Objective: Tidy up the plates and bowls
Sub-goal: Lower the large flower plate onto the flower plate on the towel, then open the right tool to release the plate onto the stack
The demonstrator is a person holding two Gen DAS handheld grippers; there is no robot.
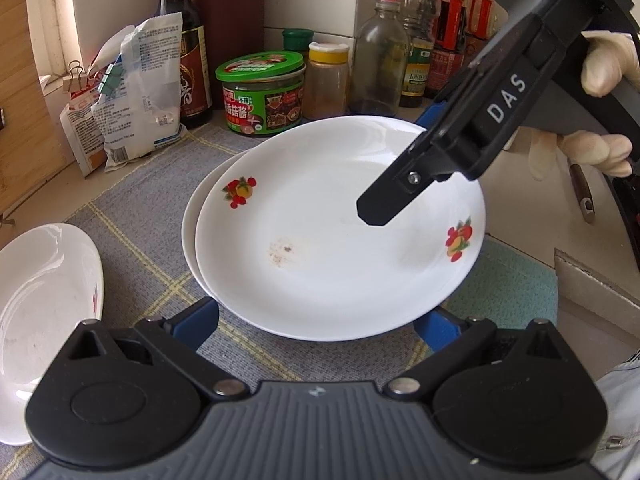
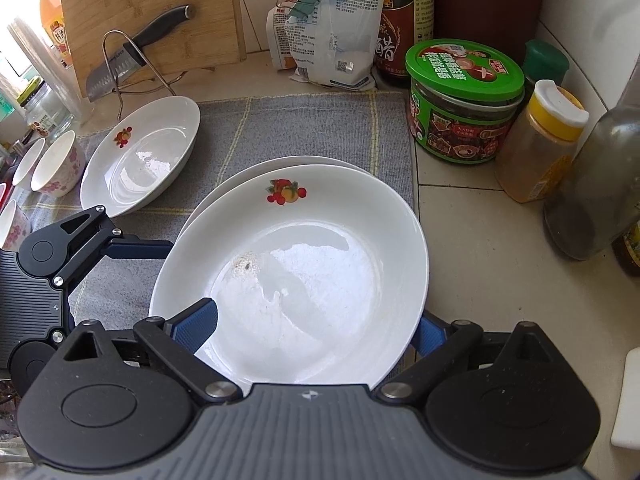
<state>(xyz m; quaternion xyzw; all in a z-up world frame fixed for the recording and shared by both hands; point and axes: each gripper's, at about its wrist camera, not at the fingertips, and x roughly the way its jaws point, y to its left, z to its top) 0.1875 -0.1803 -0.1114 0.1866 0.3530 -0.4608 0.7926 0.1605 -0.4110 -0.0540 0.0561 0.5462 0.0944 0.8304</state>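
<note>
A white plate with fruit prints (image 1: 340, 248) lies on a second white plate (image 1: 192, 216) on the grey cloth. It also shows in the right wrist view (image 2: 296, 280), over the lower plate (image 2: 280, 162). My right gripper (image 2: 316, 328) has one blue finger (image 2: 196, 326) above the top plate's rim and the other below it, closed on the rim. My left gripper (image 1: 320, 326) is open, its blue fingers (image 1: 200, 320) beside the stack's near edge. A third plate (image 2: 140, 156) lies to the left, with small floral bowls (image 2: 56, 164) beyond it.
Jars and bottles stand close behind the stack: a green-lidded jar (image 1: 260, 92), a yellow-lidded spice jar (image 1: 326, 80), sauce bottles (image 1: 418, 40). A clipped bag (image 1: 140, 92), a cutting board and a knife on a rack (image 2: 132, 52) sit at the back left.
</note>
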